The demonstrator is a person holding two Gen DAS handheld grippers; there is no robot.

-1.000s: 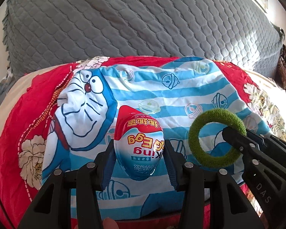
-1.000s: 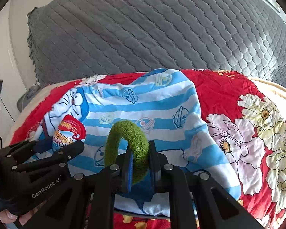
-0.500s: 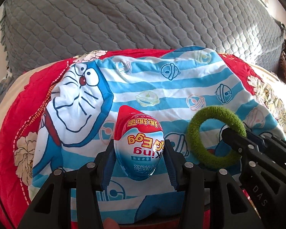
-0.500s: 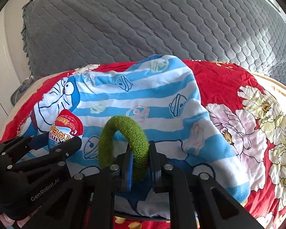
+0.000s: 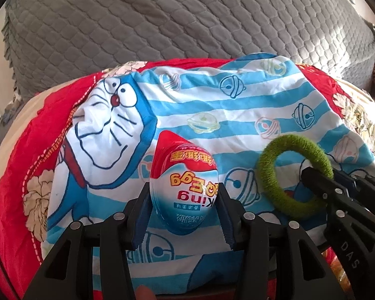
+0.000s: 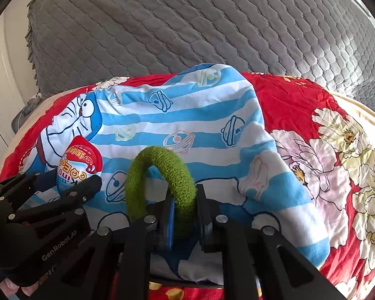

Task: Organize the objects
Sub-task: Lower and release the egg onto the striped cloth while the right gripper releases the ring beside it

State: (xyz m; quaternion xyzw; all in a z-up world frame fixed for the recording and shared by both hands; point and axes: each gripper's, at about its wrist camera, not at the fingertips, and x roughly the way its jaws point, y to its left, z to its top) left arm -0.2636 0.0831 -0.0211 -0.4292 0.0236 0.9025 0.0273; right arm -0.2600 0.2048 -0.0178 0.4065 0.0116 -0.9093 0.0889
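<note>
Egg [image 5: 183, 187] and green ring [image 6: 160, 180] stay clamped in left tool [image 5: 183, 215] and right tool [image 6: 183, 215]; cartoon cloth [image 5: 237, 115] has drifted nearer, placement likely next.

Low in your left wrist view, the egg [image 5: 183, 190] sits centre between the left gripper [image 5: 183, 215] fingers, the ring [image 5: 295, 175] to its right in the right gripper [image 6: 183, 215]; the cartoon cloth [image 5: 237, 105] lies behind both on the flowered bedspread [image 6: 312, 115], the quilted cover [image 5: 187, 17] across the top
</note>
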